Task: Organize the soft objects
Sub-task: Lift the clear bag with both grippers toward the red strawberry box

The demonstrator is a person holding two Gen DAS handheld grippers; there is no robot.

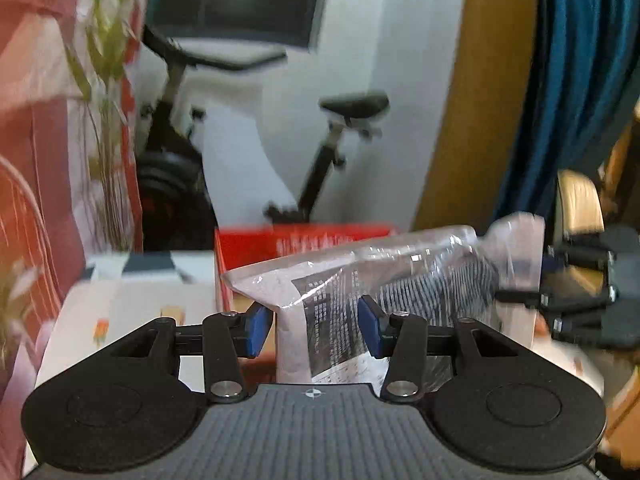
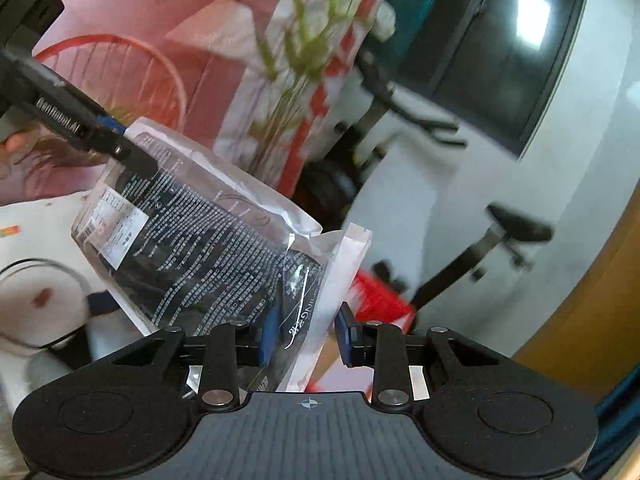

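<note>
A clear plastic bag point(image 1: 400, 272) with a dark item inside and white printed text hangs in the air, stretched between both grippers. My left gripper point(image 1: 315, 330) has its blue pads pressed on one end of the bag. In the right wrist view the same bag point(image 2: 200, 232) slants up to the left, where the left gripper point(image 2: 124, 140) pinches its upper corner. My right gripper point(image 2: 307, 336) is shut on the lower end, near the white sealed edge. It shows at the right of the left wrist view as the right gripper point(image 1: 520, 300), at the bag's far end.
An exercise bike point(image 1: 320, 160) stands by the white wall behind a red box point(image 1: 256, 244) and a white box point(image 1: 132, 304). A pink patterned cloth point(image 1: 36, 140) hangs left, a blue curtain point(image 1: 568, 92) right. A white fluffy thing point(image 2: 36, 300) lies below.
</note>
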